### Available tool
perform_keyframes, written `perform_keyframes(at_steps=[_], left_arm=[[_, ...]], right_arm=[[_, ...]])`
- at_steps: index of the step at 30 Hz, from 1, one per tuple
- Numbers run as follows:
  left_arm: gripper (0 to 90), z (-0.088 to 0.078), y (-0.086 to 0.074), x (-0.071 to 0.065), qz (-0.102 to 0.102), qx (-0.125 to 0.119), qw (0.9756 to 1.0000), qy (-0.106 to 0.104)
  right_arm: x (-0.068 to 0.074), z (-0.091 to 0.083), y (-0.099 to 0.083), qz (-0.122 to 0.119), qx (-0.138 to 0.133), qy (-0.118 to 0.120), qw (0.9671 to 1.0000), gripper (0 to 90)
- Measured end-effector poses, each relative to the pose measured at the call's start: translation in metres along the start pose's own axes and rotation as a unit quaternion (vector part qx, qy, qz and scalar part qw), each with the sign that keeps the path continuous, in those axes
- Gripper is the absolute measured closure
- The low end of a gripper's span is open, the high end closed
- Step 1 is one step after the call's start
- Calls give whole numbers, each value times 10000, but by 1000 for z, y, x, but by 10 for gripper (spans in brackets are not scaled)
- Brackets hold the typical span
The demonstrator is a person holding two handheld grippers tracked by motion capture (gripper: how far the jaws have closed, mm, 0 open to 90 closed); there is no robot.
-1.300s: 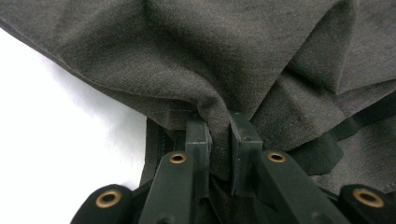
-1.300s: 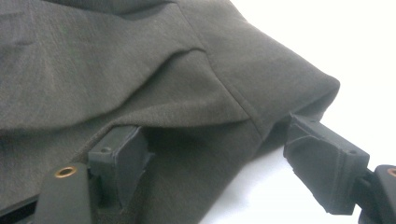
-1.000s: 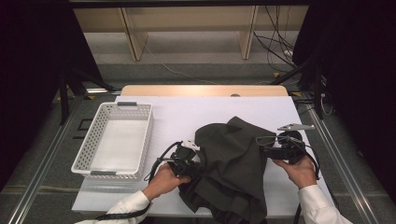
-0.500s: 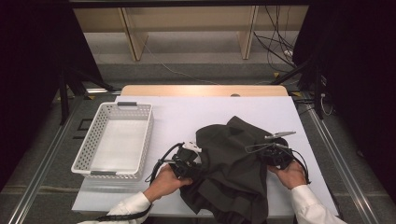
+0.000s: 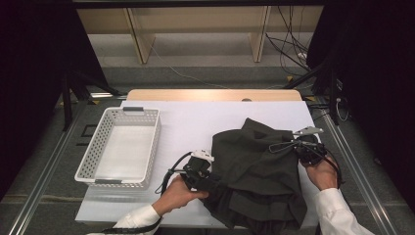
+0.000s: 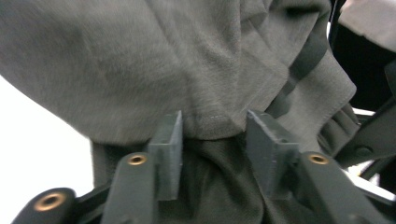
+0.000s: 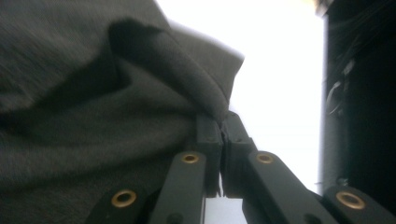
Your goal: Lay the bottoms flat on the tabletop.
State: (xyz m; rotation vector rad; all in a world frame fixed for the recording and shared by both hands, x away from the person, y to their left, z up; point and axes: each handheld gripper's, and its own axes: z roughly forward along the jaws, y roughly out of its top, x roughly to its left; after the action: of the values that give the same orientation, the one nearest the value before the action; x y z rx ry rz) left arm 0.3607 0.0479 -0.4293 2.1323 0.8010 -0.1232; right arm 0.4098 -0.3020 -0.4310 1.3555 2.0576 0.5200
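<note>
1. My right hand-held gripper (image 7: pixel 220 128) has just been closing; it pinches a fold of the cloth (image 5: pixel 259 171).
2. My left hand-held gripper (image 6: pixel 214 135) has just been opening; cloth lies loose between its half-open jaws.
3. The cloth sits on the desk (image 5: pixel 195 127).

Your sleeves are white on both forearms. Your left gripper (image 5: pixel 208 178) is black with a white plate on top and a looping black cable at nine o'clock; your right gripper (image 5: pixel 297 146) carries a grey three-cornered plate. Brass rivets stud the black jaws.

Dark garment (image 5: pixel 257 171) lies crumpled on white table (image 5: pixel 195 122); basket (image 5: pixel 120 147) sits apart.
</note>
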Motion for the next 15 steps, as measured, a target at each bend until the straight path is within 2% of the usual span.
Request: perform_keyframes(at_steps=[2,4,6,8,9,11,14,15], left_arm=[[460,-9,4,5,-21,-124,9996,261],[406,-16,8,10,37,-192,9979,610],[354,-20,12,20,-151,-284,9952,926],[310,-18,15,35,-487,-295,9910,1213],[294,-14,16,41,-555,-256,9895,1312],[270,0,20,48,-590,-95,9894,1326],[211,17,26,59,-940,-40,9891,1135],[201,24,28,62,-985,-46,9885,1149]], right_arm=[[1,6,-4,-2,137,57,9999,880],[0,2,-2,126,39,134,9998,829],[-3,-5,0,325,-104,170,9993,668],[-4,-14,1,453,-252,139,9986,475],[-4,-17,1,472,-295,134,9984,425],[-2,-26,0,508,-392,214,9977,389],[2,-35,-2,598,-462,407,9963,358],[3,-37,-2,613,-486,484,9958,358]])
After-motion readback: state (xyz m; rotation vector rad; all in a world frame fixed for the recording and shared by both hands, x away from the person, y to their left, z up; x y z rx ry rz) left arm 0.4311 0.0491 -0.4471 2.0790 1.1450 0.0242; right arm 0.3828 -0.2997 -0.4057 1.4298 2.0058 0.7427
